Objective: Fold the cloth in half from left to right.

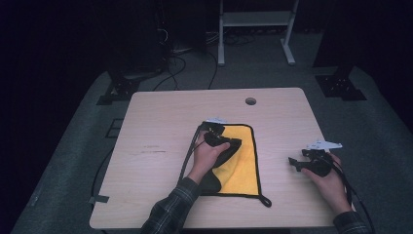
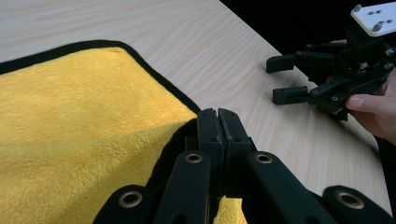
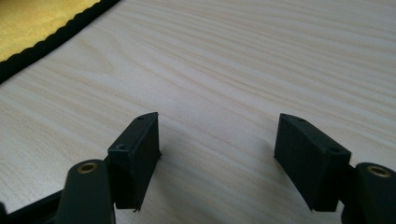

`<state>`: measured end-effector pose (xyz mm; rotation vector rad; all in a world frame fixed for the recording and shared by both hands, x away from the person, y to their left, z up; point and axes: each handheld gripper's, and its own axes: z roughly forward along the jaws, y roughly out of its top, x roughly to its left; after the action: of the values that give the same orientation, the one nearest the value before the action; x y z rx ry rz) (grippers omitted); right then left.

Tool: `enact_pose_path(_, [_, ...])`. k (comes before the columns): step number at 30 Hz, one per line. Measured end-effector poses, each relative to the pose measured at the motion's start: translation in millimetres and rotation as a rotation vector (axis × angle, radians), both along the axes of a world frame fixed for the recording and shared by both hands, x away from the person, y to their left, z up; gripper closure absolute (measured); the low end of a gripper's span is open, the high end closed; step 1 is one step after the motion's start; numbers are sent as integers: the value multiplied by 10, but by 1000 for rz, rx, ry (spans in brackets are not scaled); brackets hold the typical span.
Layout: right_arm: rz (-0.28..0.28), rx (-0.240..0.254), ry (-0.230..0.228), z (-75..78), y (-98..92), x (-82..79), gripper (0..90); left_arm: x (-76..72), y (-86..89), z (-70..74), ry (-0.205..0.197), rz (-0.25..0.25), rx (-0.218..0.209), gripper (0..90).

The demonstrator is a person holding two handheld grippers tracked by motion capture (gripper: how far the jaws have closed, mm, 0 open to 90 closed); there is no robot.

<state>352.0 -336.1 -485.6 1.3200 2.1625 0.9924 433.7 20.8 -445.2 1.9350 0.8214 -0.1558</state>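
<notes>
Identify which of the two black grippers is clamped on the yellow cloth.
The left gripper, jaws shut on the black-edged yellow fleece cloth; the right gripper rests open beside it.

A yellow cloth (image 1: 241,161) lies on the wooden table (image 1: 156,126).

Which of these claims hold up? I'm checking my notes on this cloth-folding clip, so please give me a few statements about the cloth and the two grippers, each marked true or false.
1. The left gripper is shut on the yellow cloth. True: its jaws stand pressed together with a folded-over part of the cloth caught between them.
2. The right gripper holds a corner of the cloth. False: its jaws stand open over bare table, off to the side of the cloth.
3. The cloth has a black border. True.
4. The cloth lies flat and fully spread. False: part of it is folded over onto itself.
5. The table has a small round hole near its far edge. True.
</notes>
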Motion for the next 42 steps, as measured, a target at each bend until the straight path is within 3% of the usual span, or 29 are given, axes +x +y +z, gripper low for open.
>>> enact_pose_path(10, [1,0,0,0,0,0,300,70,-207,-9,11,-26,17,890])
enact_pose_path(13, [2,0,0,0,1,0,300,95,-273,-49,31,-36,18,890])
enact_pose_path(22, [3,0,0,0,1,0,298,142,-513,-169,53,-48,79,890])
enact_pose_path(28, [7,0,0,0,2,-1,298,166,-563,-291,63,-32,120,888])
enact_pose_path(32, [8,-1,-1,0,2,-1,298,153,-593,-300,44,-33,127,844])
enact_pose_path(36, [11,-1,0,0,3,-3,298,100,-533,-159,-12,-22,106,657])
enact_pose_path(40, [11,-1,-1,0,3,-3,298,54,-366,-8,-54,-4,94,520])
enact_pose_path(42, [10,0,0,0,3,-3,298,34,-243,44,-82,6,112,513])
